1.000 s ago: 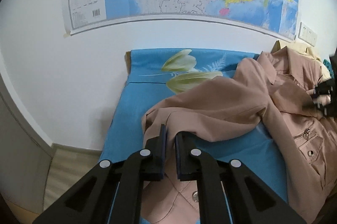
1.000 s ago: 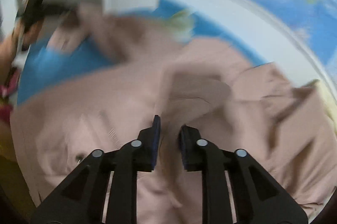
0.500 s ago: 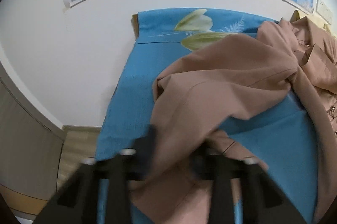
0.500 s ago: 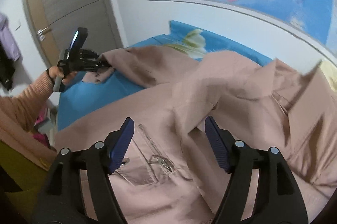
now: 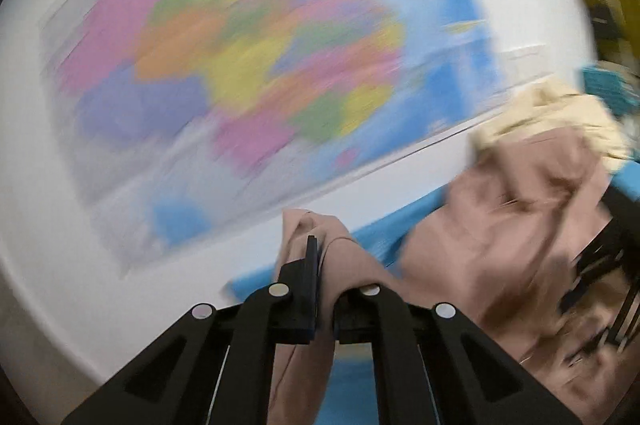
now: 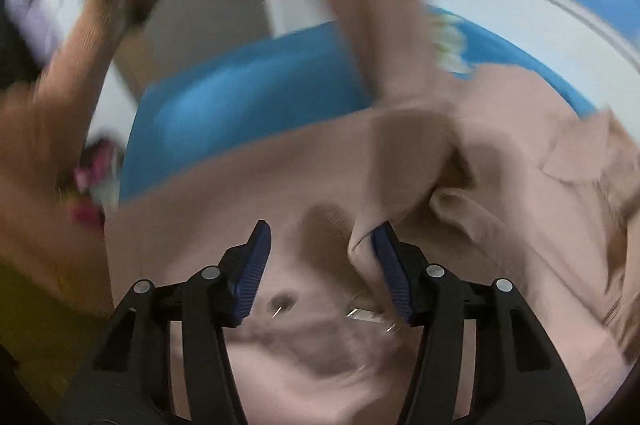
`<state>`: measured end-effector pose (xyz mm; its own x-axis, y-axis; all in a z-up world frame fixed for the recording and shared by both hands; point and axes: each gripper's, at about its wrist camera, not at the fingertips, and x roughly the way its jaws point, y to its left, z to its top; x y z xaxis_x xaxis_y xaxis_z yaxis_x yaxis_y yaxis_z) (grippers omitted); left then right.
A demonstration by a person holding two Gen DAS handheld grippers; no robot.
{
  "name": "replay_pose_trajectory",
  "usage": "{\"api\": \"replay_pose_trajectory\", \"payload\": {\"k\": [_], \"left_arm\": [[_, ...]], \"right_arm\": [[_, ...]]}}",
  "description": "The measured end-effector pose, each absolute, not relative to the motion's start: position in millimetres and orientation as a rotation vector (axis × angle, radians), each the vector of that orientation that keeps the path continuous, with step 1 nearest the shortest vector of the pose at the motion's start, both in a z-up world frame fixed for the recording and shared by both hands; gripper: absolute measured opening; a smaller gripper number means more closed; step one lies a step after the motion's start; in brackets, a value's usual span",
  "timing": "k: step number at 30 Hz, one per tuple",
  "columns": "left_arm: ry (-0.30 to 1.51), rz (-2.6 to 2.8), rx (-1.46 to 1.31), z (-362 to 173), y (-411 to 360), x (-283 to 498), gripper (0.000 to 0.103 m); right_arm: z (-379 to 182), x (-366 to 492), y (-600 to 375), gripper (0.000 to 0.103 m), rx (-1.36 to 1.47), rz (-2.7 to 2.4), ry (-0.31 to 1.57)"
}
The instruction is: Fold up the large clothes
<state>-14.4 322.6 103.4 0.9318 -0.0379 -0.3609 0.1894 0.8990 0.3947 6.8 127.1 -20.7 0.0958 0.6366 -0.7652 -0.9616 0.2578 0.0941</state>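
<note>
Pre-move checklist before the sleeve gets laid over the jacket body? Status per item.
1. Left gripper clamped on the sleeve: ok, pink fabric pinched between shut jaws.
2. Right gripper free of cloth: cannot tell; jaws apart and just closing, a fold touches one finger.
3. Sleeve lifted off the blue sheet: ok, it hangs across the right wrist view.
4. Jacket body flat: not ok, bunched folds.
5. Images sharp enough to aim: not ok, both views blurred.

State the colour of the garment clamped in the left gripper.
The garment is a dusty pink-beige; it shows best in the right wrist view.
</note>
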Motion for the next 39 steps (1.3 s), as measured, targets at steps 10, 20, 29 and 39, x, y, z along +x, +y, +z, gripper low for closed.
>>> {"api": "replay_pose_trajectory", "payload": {"k": [10, 20, 29, 39], "left_arm": [[0.569, -0.636, 0.537, 13.1, 151.5, 30.6, 0.060], [0.578, -0.613, 0.396, -11.4, 197.4, -6.0, 0.097], [0.602, -0.484, 0.374, -13.0, 244.1, -16.2, 0.097], [0.722, -0.353, 0.273, -35.3, 285.4, 14.9, 0.091]], "right_arm": [[3.3, 31.5, 11.0, 0.070, -0.186, 1.072, 0.840], [35.2, 74.6, -29.1, 0.076, 0.030, 0.907, 0.763], [13.0, 58.6, 74.3, 0.085, -0.265, 1.054, 0.756], [3.1, 79.1, 75.4, 0.006, -0.213, 1.007, 0.805]]}}
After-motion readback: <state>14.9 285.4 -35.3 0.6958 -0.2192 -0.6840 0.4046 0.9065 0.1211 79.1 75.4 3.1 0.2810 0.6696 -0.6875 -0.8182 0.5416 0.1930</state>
